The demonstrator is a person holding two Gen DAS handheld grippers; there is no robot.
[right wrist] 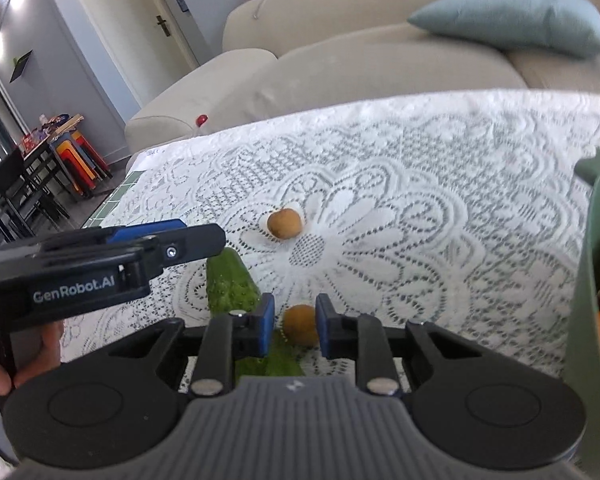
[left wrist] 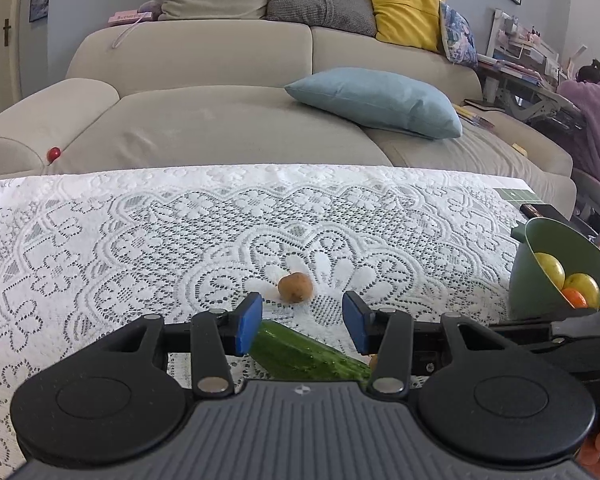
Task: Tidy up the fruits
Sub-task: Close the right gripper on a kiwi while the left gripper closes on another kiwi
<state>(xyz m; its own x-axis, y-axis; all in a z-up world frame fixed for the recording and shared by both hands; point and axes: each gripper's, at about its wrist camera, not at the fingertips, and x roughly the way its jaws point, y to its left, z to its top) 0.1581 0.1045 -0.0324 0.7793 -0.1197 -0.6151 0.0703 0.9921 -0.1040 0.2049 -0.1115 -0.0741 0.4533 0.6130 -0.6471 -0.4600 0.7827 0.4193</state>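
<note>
**Right tongs clamp a small brown fruit beside the cucumber**

Tongs first: our right gripper (right wrist: 295,328) is clenched on a small round brown fruit (right wrist: 300,326), pads pressing both its sides. Our left gripper (left wrist: 302,322) hangs released, nothing between its pads. We see the lace-covered table (left wrist: 140,240) before a beige sofa (left wrist: 220,120). At the right edge stands a green bowl (left wrist: 540,280) holding yellow and orange fruit. A cucumber (left wrist: 300,354) lies flat under the left gripper, its long axis slanting from near-right to far-left. Another brown fruit (left wrist: 295,287) sits alone further out, mid-table.
</note>
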